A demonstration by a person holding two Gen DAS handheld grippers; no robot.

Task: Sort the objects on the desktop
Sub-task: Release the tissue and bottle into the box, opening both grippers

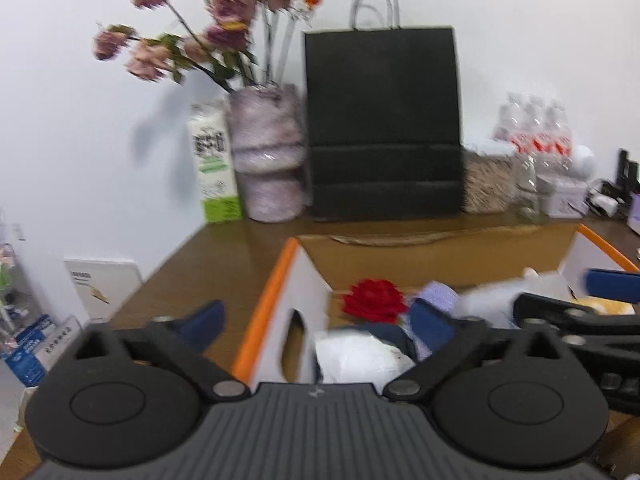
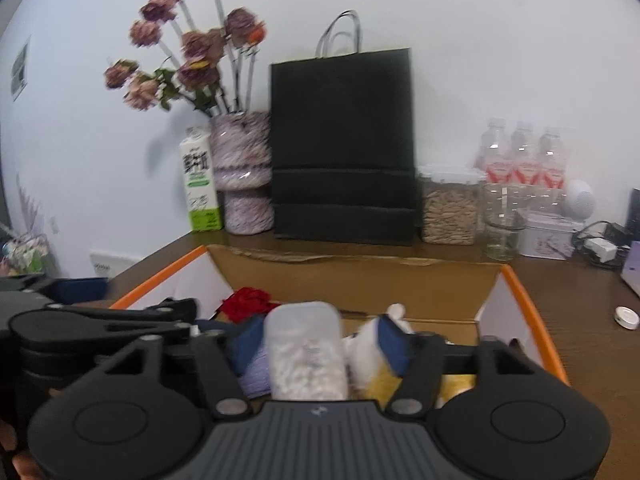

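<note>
Just ahead of both cameras, over the near end of the cardboard box (image 2: 360,276), the two grippers sit side by side. The left gripper (image 1: 320,324) has its jaws spread wide, one finger outside the box's orange-edged wall and one inside, with nothing between the pads. The right gripper (image 2: 320,344) also has its jaws apart; a translucent container (image 2: 306,350) of white pieces stands between them, and the pads look clear of its sides, so I judge it released rather than held.

The box already holds sorted things: a red flower (image 1: 374,300), a purple item (image 2: 256,372), and a white and yellow soft toy (image 2: 378,360) just beside the container.

Risks from here: the container appears to rest on an uneven pile and could tip as the right gripper backs away, and the left gripper's straddling finger could snag the box wall and drag it. The two grippers are also close enough to knock together.

Beyond, on the tabletop (image 2: 572,300), a small white lid (image 2: 627,317) lies unsorted. At the back stand a milk carton (image 2: 200,184) with writing too blurred to read, a vase (image 2: 244,176), a black paper bag (image 2: 344,144) and red-labelled water bottles (image 2: 520,160), brand illegible.
</note>
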